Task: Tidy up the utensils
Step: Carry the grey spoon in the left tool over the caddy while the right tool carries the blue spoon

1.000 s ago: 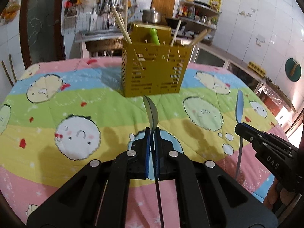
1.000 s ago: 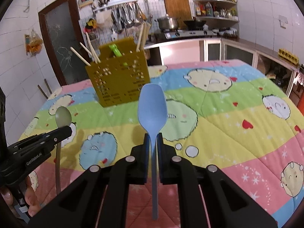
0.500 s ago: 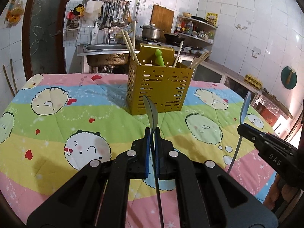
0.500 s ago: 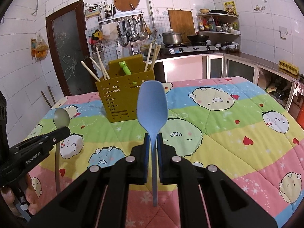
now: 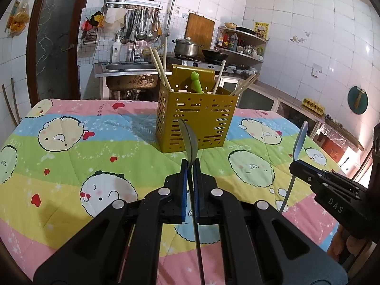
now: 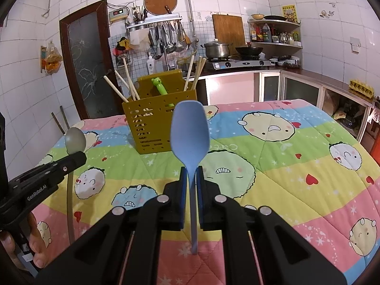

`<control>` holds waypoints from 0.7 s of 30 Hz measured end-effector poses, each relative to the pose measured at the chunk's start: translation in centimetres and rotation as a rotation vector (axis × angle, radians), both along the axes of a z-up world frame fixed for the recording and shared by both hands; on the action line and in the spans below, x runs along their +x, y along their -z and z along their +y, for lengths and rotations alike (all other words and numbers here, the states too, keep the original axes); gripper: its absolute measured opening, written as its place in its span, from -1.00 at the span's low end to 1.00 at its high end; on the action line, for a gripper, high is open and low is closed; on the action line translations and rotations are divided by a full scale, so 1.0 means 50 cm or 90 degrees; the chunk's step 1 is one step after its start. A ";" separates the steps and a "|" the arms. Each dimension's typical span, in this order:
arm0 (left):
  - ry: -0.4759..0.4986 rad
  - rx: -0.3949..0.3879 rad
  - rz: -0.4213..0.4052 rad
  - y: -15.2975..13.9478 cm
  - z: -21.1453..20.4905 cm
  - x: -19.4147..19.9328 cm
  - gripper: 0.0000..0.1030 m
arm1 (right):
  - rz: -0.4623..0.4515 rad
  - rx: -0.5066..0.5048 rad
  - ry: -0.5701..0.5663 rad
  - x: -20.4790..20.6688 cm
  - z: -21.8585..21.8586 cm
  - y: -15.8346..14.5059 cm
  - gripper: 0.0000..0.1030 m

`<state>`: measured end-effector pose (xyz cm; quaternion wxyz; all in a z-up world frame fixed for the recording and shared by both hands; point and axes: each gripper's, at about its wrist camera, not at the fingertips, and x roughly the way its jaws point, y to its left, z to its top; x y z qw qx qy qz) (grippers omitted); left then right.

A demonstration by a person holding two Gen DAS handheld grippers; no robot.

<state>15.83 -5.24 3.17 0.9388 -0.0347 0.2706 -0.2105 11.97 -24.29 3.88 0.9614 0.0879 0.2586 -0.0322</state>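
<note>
My left gripper (image 5: pixel 189 166) is shut on a grey-green spoon (image 5: pixel 190 140), held upright with its bowl up; the spoon also shows in the right wrist view (image 6: pixel 75 140). My right gripper (image 6: pixel 192 173) is shut on a blue spoon (image 6: pixel 190 133), also upright; it shows edge-on in the left wrist view (image 5: pixel 299 140). A yellow perforated utensil holder (image 5: pixel 197 121) stands on the table beyond both grippers, holding chopsticks (image 5: pixel 158 65) and a green-handled utensil (image 5: pixel 196 82). It also shows in the right wrist view (image 6: pixel 154 125).
The table carries a striped cartoon quilt (image 5: pixel 71 147). Behind the table are a steel sink (image 5: pixel 128 71), a hanging utensil rack (image 5: pixel 137 23), a stove with a pot (image 5: pixel 187 47) and a counter (image 6: pixel 308 80) at the right.
Both grippers have risen and tilted up with their spoons, so the holder sits lower in view and more wall shows. Both stay shut on their spoons.
</note>
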 end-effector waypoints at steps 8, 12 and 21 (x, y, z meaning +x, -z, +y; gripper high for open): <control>-0.003 -0.010 -0.025 -0.030 0.000 0.023 -0.94 | -0.016 -0.001 -0.007 0.008 0.005 -0.016 -0.85; -0.002 -0.012 -0.051 -0.063 -0.012 0.044 -0.94 | -0.033 0.000 -0.014 0.022 0.009 -0.036 -0.85; -0.018 -0.020 -0.143 -0.177 -0.042 0.121 -0.94 | -0.093 0.003 -0.021 0.089 0.003 -0.120 -0.85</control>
